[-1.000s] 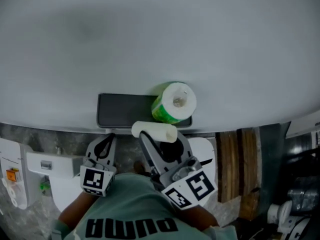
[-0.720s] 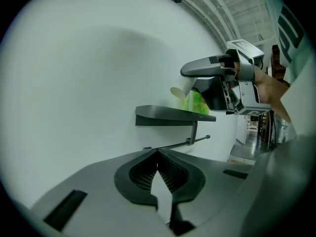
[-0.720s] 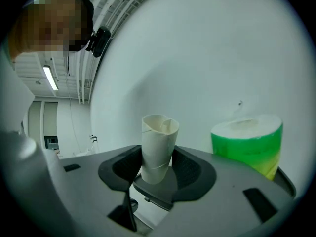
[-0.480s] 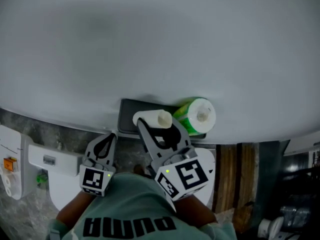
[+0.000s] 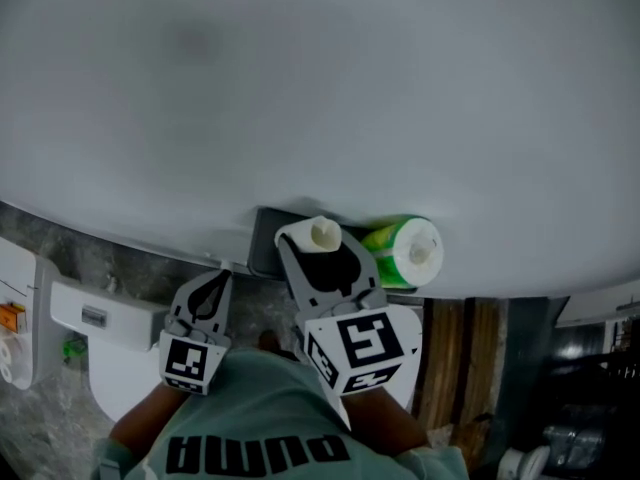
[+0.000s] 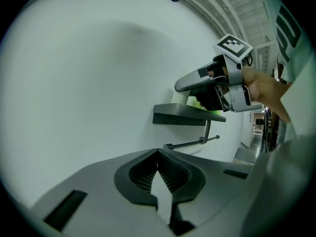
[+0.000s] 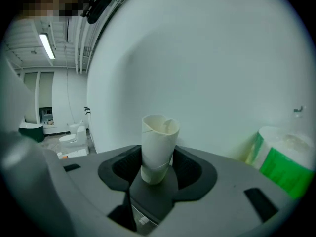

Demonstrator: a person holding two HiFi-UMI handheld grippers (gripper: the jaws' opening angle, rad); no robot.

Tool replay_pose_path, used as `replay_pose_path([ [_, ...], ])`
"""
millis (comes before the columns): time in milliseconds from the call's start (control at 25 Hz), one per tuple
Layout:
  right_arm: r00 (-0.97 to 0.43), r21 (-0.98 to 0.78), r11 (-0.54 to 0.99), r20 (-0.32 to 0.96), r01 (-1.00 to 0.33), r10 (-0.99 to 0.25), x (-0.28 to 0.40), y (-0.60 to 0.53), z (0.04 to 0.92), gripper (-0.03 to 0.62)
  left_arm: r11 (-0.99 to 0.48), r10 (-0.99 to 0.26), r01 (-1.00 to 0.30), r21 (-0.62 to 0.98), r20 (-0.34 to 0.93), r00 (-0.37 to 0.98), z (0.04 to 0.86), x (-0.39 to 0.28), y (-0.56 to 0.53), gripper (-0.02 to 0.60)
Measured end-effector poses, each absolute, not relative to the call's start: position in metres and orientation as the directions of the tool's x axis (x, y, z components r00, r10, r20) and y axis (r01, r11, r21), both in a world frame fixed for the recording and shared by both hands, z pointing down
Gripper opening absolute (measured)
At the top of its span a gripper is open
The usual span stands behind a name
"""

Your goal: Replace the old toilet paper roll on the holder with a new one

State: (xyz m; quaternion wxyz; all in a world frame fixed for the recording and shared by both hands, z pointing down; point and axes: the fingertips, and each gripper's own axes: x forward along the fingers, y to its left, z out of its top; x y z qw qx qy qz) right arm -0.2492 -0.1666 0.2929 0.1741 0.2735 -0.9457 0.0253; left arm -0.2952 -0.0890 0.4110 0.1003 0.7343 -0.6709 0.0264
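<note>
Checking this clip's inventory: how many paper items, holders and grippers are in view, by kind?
empty cardboard tube: 1
green-wrapped new roll: 1
wall holder: 1
grippers: 2 (left gripper, right gripper)
total: 5

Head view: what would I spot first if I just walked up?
The empty white cardboard tube stands out in the middle, squashed between the jaws of the right gripper. Just right of it, a new paper roll in a green-and-white wrapper sits on the dark grey wall shelf.
</note>
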Motion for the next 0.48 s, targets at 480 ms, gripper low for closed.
replay_pose_path([
  [480,-0.787,0.069,0.861,0.375,-0.504,-0.49,-0.2573,-0.1583,0.3004,0.194,-0.094,-0.978,-0.988,0.119,0.173,0.114,0.4108,-0.2932,-0.0809,0.003],
])
